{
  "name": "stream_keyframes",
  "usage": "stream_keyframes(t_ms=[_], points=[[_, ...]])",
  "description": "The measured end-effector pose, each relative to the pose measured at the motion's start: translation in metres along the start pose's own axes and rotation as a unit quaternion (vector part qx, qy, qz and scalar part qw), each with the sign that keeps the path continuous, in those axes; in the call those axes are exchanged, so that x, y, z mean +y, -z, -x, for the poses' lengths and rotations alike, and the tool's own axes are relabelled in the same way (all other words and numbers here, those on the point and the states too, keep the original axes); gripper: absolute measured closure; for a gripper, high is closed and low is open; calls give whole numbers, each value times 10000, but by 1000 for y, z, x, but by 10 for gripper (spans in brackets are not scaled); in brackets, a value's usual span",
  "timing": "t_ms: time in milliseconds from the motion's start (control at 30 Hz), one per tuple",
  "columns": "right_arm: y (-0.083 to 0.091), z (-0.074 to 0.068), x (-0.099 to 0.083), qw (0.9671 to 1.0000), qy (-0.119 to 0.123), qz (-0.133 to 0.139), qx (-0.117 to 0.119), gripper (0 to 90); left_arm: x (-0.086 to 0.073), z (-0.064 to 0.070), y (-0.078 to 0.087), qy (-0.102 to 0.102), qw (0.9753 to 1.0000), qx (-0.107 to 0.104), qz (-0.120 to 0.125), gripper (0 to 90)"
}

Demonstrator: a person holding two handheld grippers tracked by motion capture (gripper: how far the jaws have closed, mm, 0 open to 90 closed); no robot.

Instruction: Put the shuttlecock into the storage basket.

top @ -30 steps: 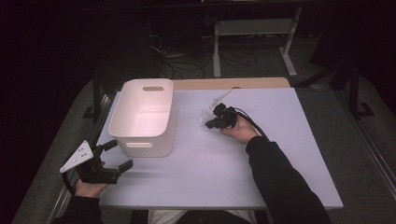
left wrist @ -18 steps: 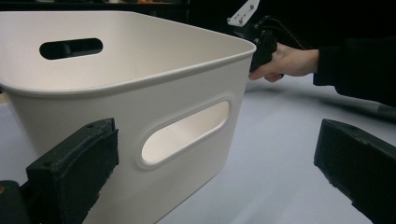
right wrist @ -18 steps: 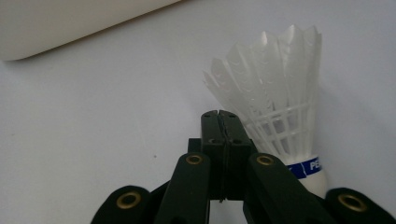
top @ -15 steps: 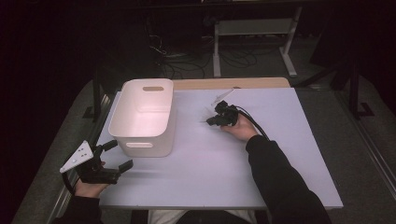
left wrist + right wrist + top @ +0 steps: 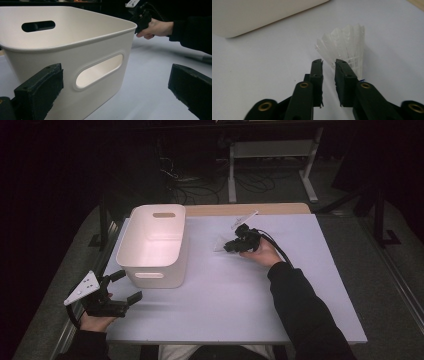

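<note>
Jaws of the right gripper (image 5: 329, 62) stood nearly closed around the shuttlecock (image 5: 345, 45) lying on the table (image 5: 225, 300); arm outstretched. Left gripper (image 5: 116, 292) rested released beside the white bin (image 5: 155, 245).

My two black jaws stand wide apart, with nothing between my fingers (image 5: 41, 86). Right in front of me is a big white bin (image 5: 75, 50). It has a long hole for a handle on its near side and one on its far side. It sits on a pale table (image 5: 150, 82). Past the bin, a hand (image 5: 156, 28) holds the other gripper (image 5: 142, 16).
</note>
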State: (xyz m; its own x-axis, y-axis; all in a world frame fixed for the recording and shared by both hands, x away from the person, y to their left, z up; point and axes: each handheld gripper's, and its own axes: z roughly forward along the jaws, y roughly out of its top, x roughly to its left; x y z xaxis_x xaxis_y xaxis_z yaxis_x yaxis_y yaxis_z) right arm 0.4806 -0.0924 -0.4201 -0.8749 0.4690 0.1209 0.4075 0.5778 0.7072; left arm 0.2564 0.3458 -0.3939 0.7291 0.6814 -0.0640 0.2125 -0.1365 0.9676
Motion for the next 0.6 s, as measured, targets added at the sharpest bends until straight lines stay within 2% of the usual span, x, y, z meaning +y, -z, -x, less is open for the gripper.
stream_keyframes(t_ms=[100, 167, 200, 233, 300, 333, 433, 500, 600], points=[[8, 2, 1, 10000, 73, 17, -31, 695, 0, 0, 0, -3, 10000, 3, -4, 0], [12, 3, 1, 10000, 29, 42, -69, 627, 0, 0, 0, -5, 10000, 1, -8, 0], [12, 3, 1, 10000, 29, 42, -69, 627, 0, 0, 0, -5, 10000, 1, -8, 0], [17, 5, 2, 9999, -68, 31, -106, 554, 0, 0, 0, -6, 10000, 1, -11, 0], [18, 5, 2, 9999, -93, 26, -103, 537, 0, 0, 0, -7, 10000, 2, -8, 0], [21, 7, 2, 9998, -172, -19, -95, 492, 0, 0, 0, -4, 10000, 2, -8, 0], [22, 8, 1, 9997, -206, -42, -85, 468, 0, 0, 0, -6, 10000, 0, -7, 0], [29, 12, 1, 9996, -213, -68, -145, 367, 0, 0, 0, -7, 10000, 1, -11, 0], [33, 14, 2, 9995, -224, -129, -180, 274, 0, 0, -1, -5, 10000, 3, -6, 0]])
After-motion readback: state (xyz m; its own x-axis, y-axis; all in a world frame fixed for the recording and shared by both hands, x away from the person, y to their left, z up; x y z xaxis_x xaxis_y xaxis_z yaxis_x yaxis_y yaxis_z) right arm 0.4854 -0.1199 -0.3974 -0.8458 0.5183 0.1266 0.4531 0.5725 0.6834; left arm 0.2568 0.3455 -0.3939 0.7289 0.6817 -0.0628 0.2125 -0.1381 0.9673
